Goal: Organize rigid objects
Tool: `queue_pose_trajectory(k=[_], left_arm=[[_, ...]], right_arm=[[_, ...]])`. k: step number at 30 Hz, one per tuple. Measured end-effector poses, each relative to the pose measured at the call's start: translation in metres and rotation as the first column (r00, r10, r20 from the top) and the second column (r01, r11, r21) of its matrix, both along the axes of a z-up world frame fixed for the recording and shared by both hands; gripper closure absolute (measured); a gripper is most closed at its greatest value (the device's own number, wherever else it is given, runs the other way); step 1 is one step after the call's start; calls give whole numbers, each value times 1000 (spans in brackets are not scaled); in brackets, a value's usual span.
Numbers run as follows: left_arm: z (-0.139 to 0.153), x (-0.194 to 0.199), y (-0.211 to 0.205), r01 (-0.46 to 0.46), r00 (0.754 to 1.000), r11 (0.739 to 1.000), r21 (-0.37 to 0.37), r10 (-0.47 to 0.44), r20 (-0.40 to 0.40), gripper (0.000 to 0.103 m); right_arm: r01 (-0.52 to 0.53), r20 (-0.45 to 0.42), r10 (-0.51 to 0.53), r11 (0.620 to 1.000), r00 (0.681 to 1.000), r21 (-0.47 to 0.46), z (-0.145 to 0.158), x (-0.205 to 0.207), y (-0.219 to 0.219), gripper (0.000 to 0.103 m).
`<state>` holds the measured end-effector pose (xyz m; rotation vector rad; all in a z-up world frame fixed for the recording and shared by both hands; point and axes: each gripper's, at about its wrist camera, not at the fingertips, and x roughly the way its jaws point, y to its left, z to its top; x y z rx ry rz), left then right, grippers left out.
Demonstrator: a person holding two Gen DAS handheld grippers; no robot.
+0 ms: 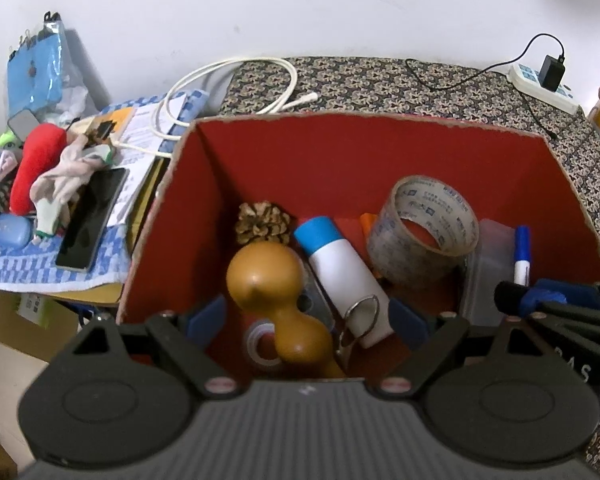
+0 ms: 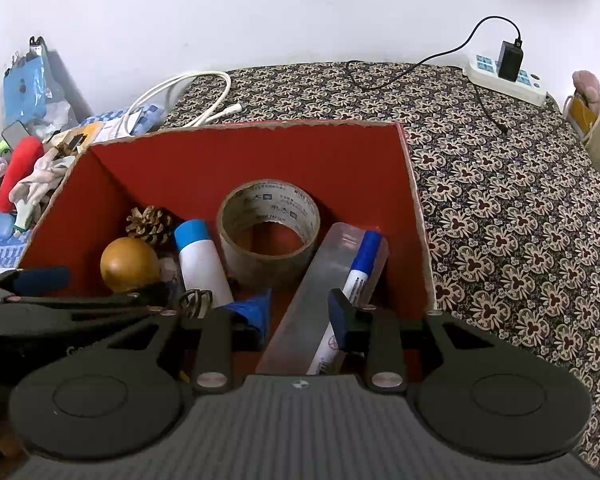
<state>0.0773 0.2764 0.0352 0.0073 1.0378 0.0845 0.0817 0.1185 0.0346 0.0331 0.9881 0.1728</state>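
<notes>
Both grippers hang spread over the red box (image 2: pixel 260 152). The right gripper (image 2: pixel 300 312) straddles the marker (image 2: pixel 360 268) on the clear case (image 2: pixel 320 280); closing could pinch both.

In the box (image 1: pixel 364 148), the pinecone (image 1: pixel 263 222) lies far left, the gourd (image 1: pixel 265 276) nearer, the tape roll (image 1: pixel 424 228) right, and the marker (image 1: pixel 522 256) perhaps rightmost.

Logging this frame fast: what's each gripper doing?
Left gripper: open, holding nothing, over the red box.
Right gripper: open, around the clear case, not clamped.
</notes>
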Motion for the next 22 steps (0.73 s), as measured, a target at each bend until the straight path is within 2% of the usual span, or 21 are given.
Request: queue_pose_trajectory(k=[13, 22], left_arm=[[-2, -4, 2, -12, 1000, 1000, -15, 12, -7, 13], [6, -9, 1, -17, 998, 1000, 14, 16, 62, 14]], right_arm=[[-2, 2, 2, 1000, 1000, 0, 2, -3, 0, 88], [8, 17, -8, 1000, 1000, 8, 4, -6, -1, 88]])
